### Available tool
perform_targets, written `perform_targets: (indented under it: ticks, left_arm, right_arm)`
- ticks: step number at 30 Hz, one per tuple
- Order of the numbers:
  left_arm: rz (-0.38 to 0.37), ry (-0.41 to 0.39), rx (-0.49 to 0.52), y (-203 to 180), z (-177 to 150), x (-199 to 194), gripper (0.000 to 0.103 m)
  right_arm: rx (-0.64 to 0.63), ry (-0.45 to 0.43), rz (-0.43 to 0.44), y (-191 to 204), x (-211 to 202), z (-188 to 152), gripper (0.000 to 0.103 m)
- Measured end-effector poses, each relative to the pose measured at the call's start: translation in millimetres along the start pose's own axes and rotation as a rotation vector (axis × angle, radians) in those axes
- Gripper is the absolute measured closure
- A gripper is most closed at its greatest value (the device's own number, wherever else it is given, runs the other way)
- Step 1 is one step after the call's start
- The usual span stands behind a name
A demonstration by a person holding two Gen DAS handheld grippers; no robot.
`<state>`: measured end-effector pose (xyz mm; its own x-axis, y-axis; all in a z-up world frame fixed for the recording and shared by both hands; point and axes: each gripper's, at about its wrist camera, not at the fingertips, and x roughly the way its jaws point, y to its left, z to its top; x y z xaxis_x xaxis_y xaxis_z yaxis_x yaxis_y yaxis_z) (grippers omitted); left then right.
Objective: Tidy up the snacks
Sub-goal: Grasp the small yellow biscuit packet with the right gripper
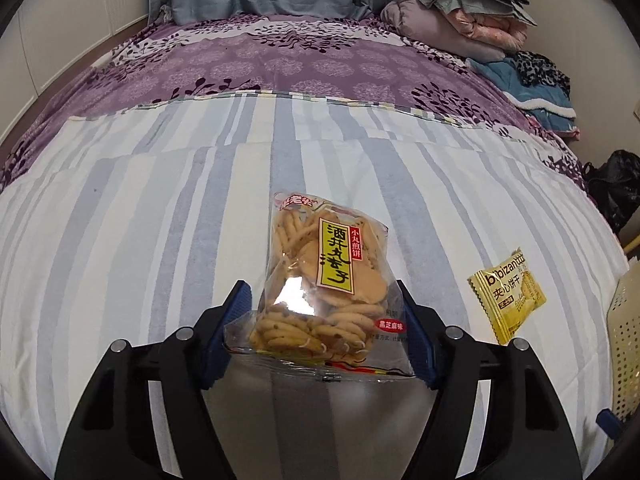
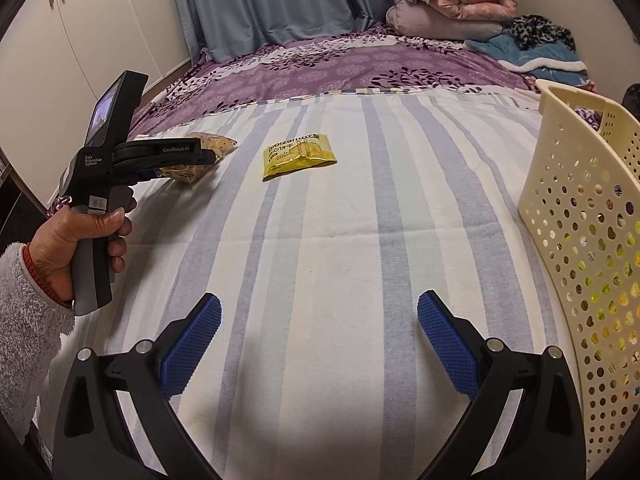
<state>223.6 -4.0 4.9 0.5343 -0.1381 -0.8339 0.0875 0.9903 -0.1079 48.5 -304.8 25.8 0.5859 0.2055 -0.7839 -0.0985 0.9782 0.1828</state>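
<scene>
We see a striped sheet (image 2: 320, 240) on the bed, with a purple flower blanket (image 1: 304, 64) behind it. Folded quilts (image 2: 448, 12) are piled in the far corner near a blue curtain (image 2: 264, 0) and white cupboards (image 2: 80, 32)

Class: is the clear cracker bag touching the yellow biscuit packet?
Apart. The right wrist view shows striped sheet between the cracker bag and the yellow packet.
</scene>
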Motion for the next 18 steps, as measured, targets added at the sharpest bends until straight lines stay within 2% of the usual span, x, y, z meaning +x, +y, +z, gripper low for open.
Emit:
perform_targets:
  ticks: [5, 11, 18]
  left_arm:
    - [0.000, -0.031, 0.036, 2, -6, -6, 0.031]
    - [-0.017, -0.038, -0.013, 18, -20, -18, 0.031]
    - [-0.021, -0.044, -0.061, 40, -40, -34, 0.031]
  right_arm:
    - [-0.005, 0.006, 0.006, 2, 8, 2, 0.005]
    - [-0.036, 0.007, 0.014, 11, 28, 22, 0.005]
    - [-0.064, 0.014, 0.082, 34, 65, 58, 0.005]
